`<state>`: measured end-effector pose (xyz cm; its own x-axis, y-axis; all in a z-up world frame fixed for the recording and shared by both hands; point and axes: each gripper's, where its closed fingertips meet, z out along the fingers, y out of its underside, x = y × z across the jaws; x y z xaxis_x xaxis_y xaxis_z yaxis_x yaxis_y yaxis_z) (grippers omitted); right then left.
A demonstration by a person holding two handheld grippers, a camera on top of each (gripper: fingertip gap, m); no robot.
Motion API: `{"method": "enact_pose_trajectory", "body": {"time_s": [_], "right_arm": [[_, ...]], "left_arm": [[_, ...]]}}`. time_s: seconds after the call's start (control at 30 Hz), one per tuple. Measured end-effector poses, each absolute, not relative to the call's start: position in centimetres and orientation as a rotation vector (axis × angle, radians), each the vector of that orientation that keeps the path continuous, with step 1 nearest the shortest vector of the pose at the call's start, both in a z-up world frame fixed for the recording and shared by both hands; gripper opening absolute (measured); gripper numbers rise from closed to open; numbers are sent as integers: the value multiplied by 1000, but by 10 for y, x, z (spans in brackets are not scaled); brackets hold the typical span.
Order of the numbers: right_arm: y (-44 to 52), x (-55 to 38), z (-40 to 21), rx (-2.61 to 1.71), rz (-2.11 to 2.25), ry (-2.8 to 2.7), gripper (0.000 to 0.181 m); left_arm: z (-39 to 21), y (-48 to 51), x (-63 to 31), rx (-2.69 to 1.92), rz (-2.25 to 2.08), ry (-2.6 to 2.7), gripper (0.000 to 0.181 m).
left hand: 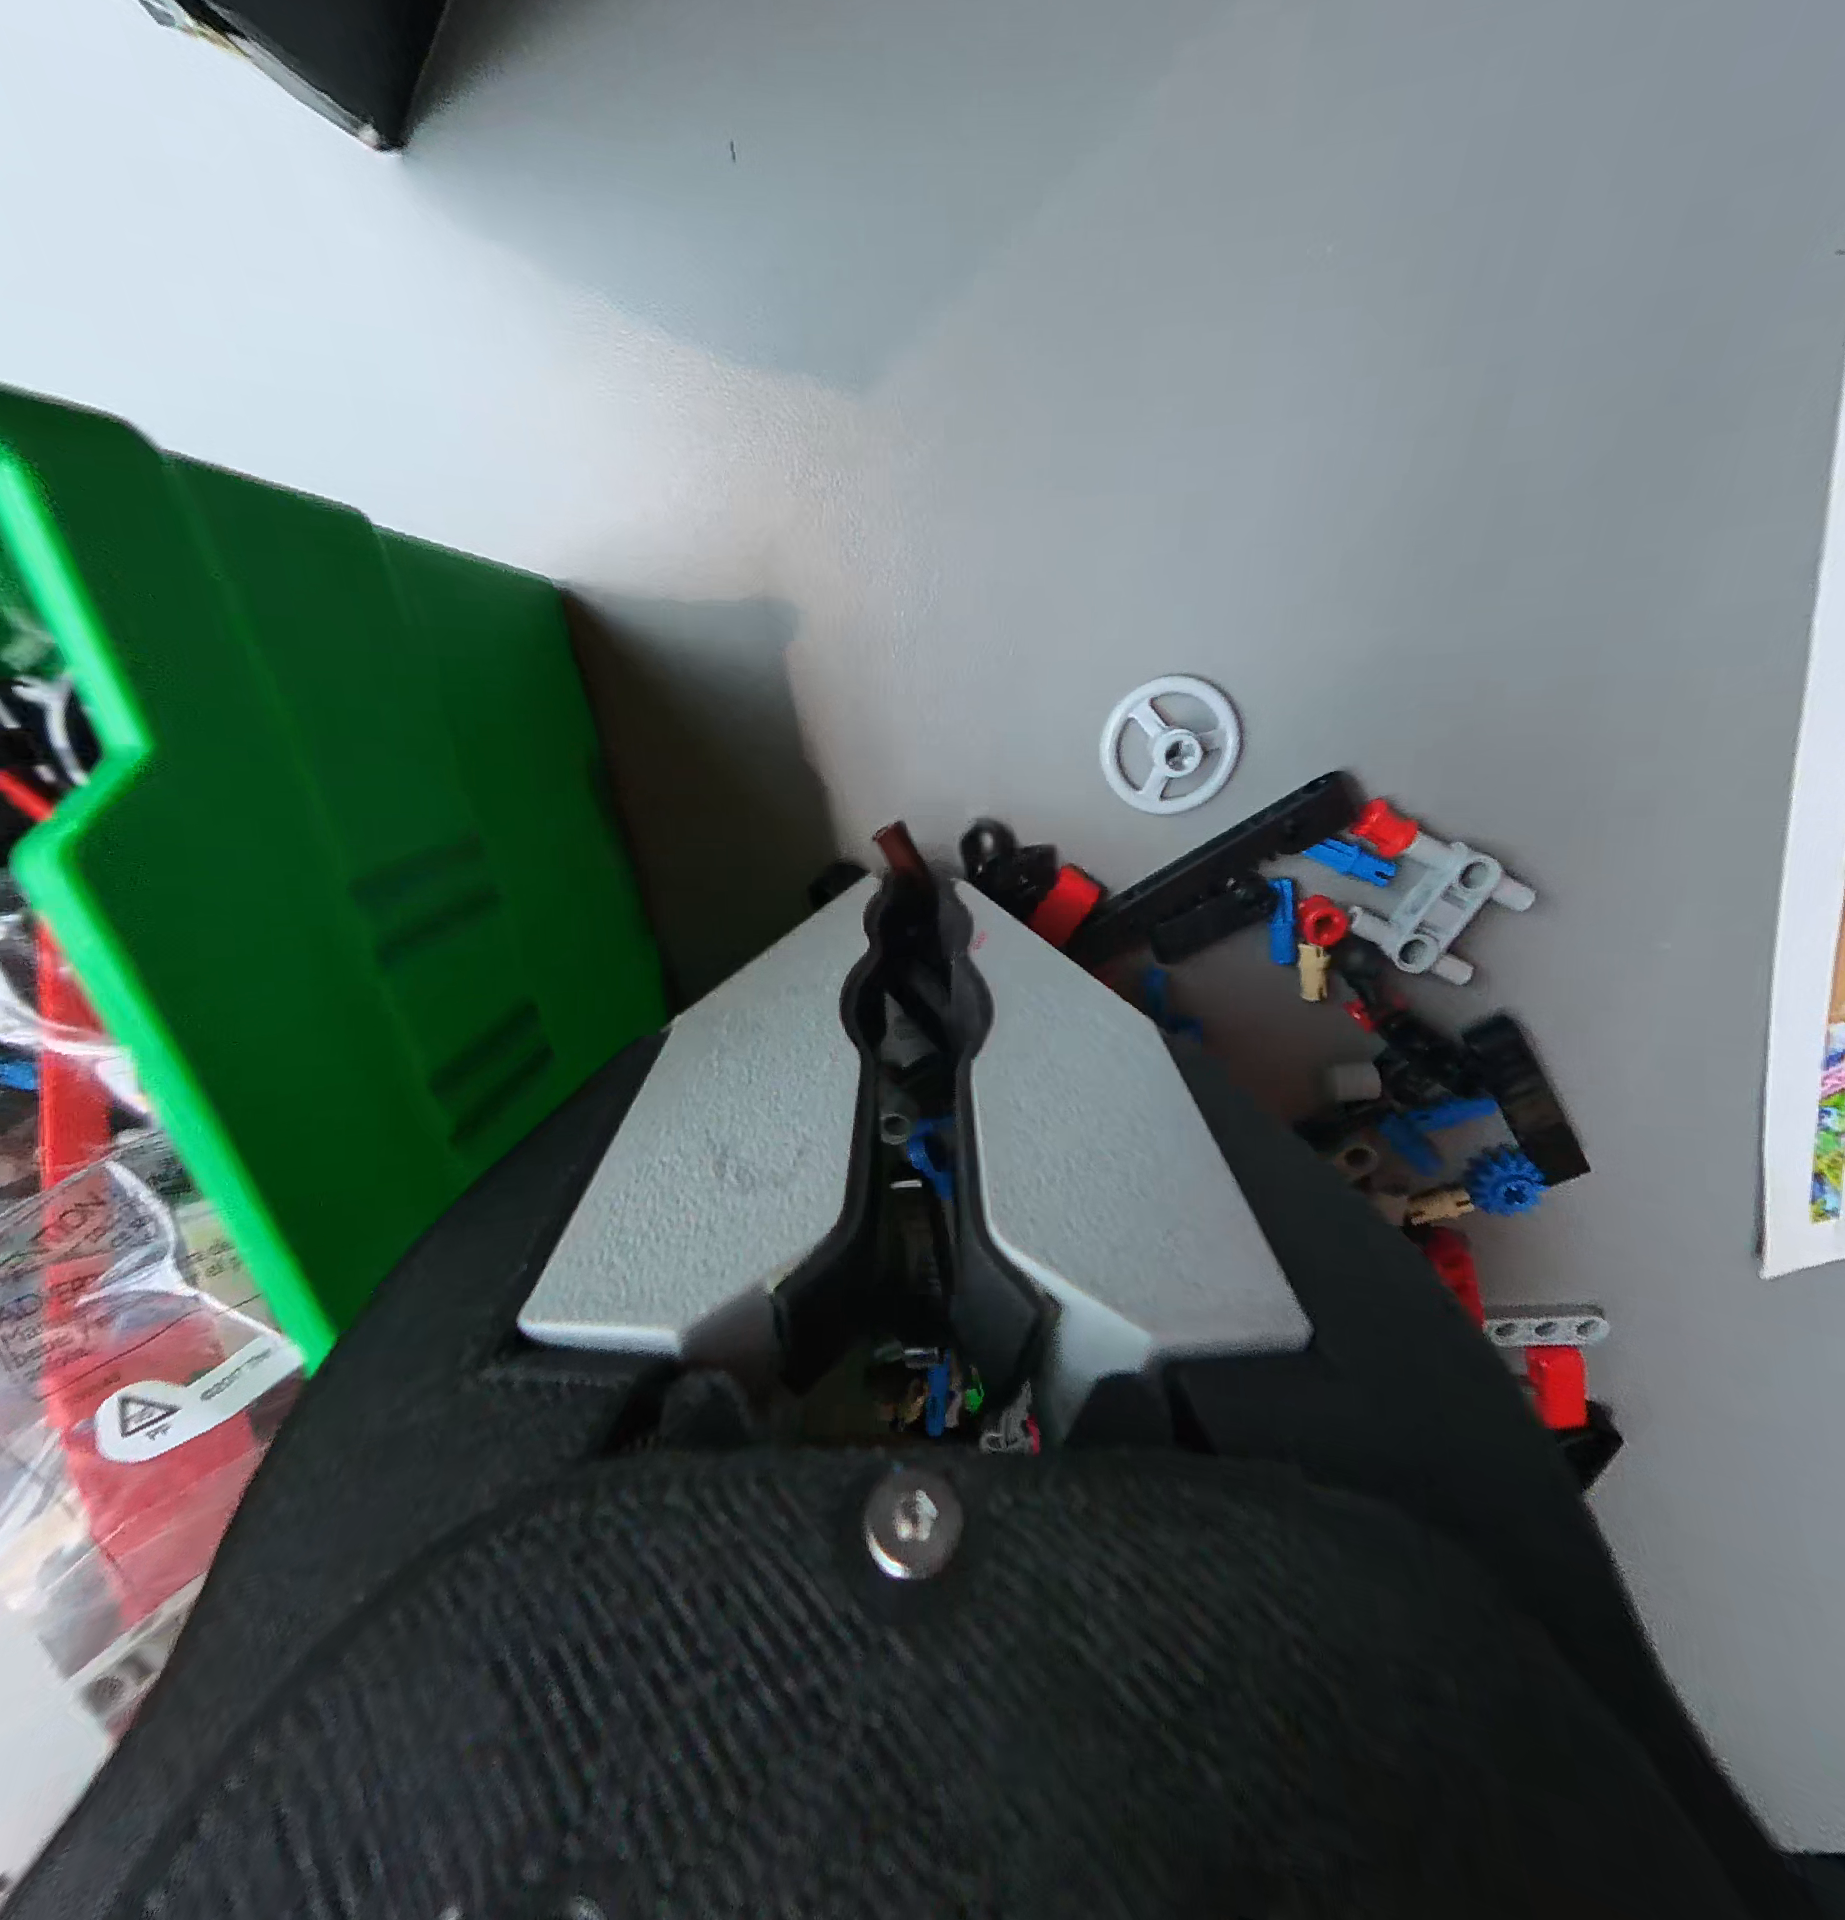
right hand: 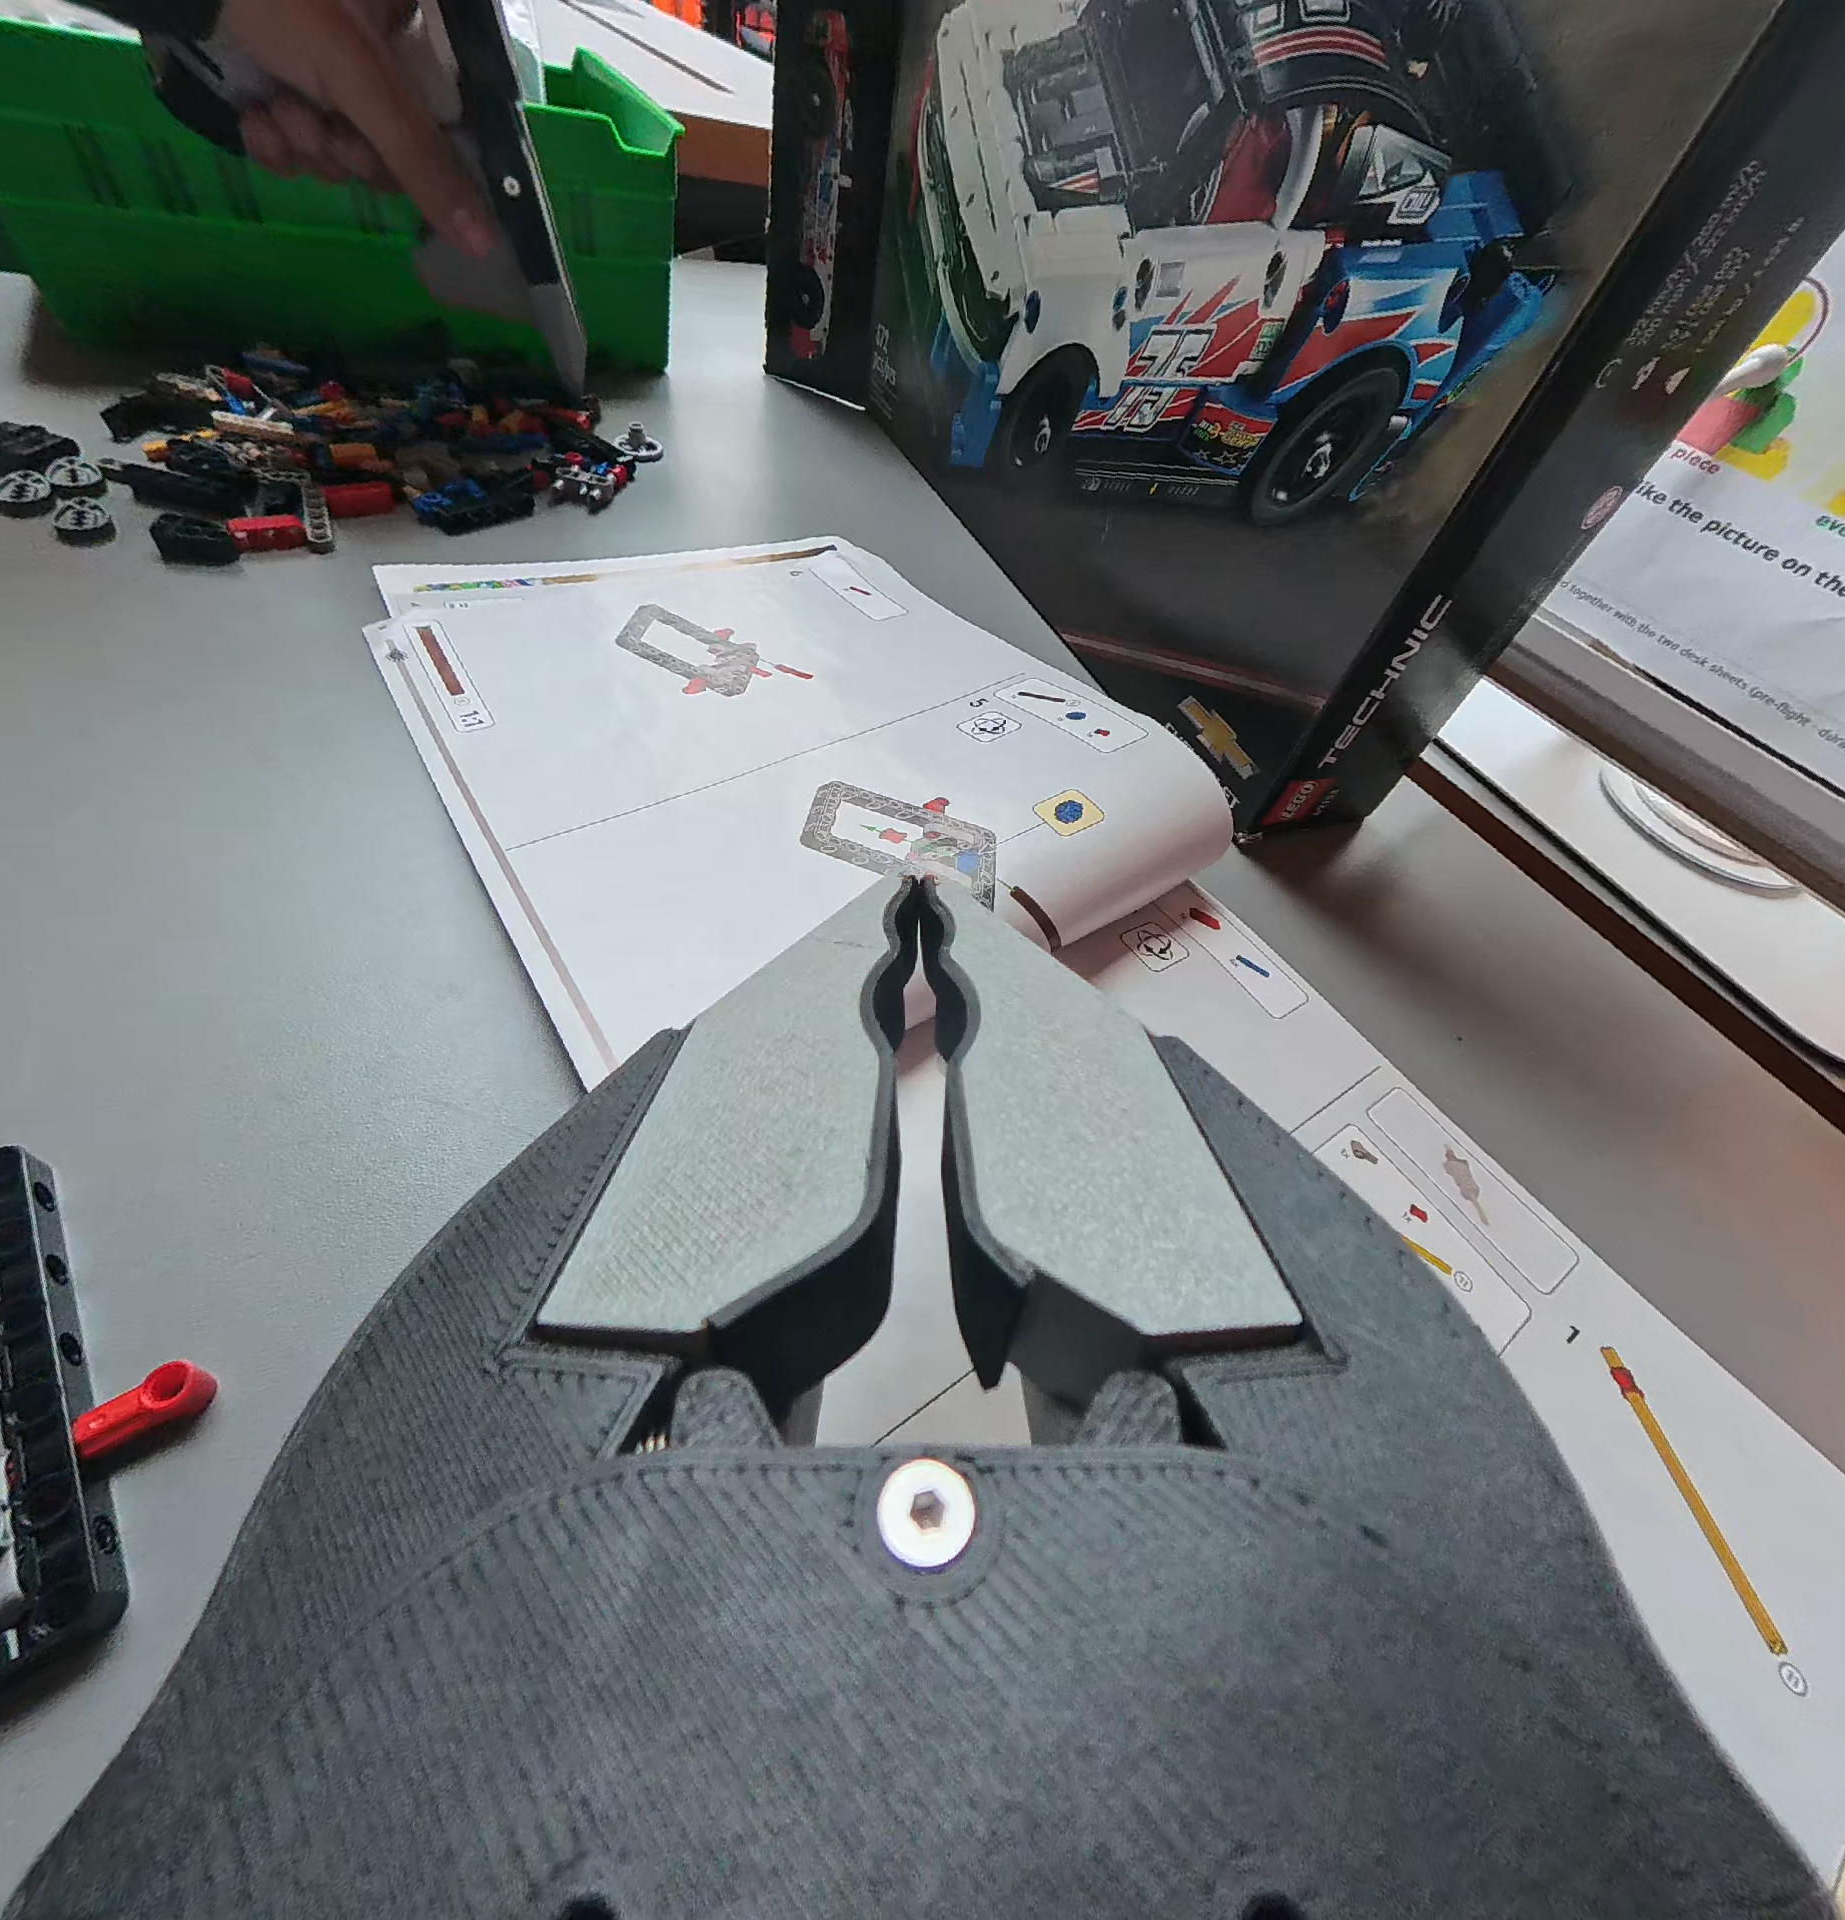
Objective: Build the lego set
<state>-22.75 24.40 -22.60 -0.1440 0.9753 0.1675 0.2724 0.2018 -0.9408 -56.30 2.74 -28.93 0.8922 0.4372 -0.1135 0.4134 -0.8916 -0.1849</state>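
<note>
1. Two grippers here. The left gripper [left hand: 910,883] is pinched closed on a small dark red pin [left hand: 897,844] that pokes out past its tips, right over the loose lego pile [left hand: 1396,997] on the grey table [left hand: 1105,364].
2. The right gripper [right hand: 916,885] has its tips pressed together with nothing between them, hovering over the open instruction booklet [right hand: 689,748].
3. Left wrist view counts: one light grey wheel-shaped piece [left hand: 1170,753] sitting apart from the pile, one blue gear [left hand: 1507,1181], one long black beam [left hand: 1240,868], plus a jumble of red, blue, tan and black bits I can't count properly.
4. One green bin [left hand: 305,831] sits just left of the pile, with clear plastic bags [left hand: 76,1299] in it. That only shows in the left view.
5. The right wrist view shows the pile [right hand: 305,457] from farther off, next to the green bin [right hand: 274,249], with the left gripper [right hand: 559,343] dipping into it and a hand [right hand: 357,114] holding it.
6. Only the right view shows: one set box [right hand: 1261,343] standing upright with a race car picture, three small black round pieces [right hand: 50,488] at the pile's left edge, and one black frame [right hand: 40,1403] at lower left with a red piece [right hand: 144,1397] sticking out its side.
7. Also one printed sheet [right hand: 1749,540] behind the box; the left view just gets a paper edge [left hand: 1832,831].
</note>
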Motion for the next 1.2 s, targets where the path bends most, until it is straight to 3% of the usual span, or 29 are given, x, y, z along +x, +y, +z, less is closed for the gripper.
{"method": "enact_pose_trajectory", "body": {"time_s": [0.5,0.77,0.97,1.2], "right_arm": [[243,-228,-227,-1208,1000,-1599,0],[243,-228,-227,-1210,1000,-1603,0],[247,-225,-219,-1212,1032,-1560,0],[255,-222,-215,-1231,1048,-1526,0]], "left_arm": [[-286,34,-562,-2879,272,-550,3],[-224,59,-540,-2689,297,-381,2],[-181,100,-421,-2471,12,-50,2],[-233,88,-232,-2466,-350,425,2]]}}
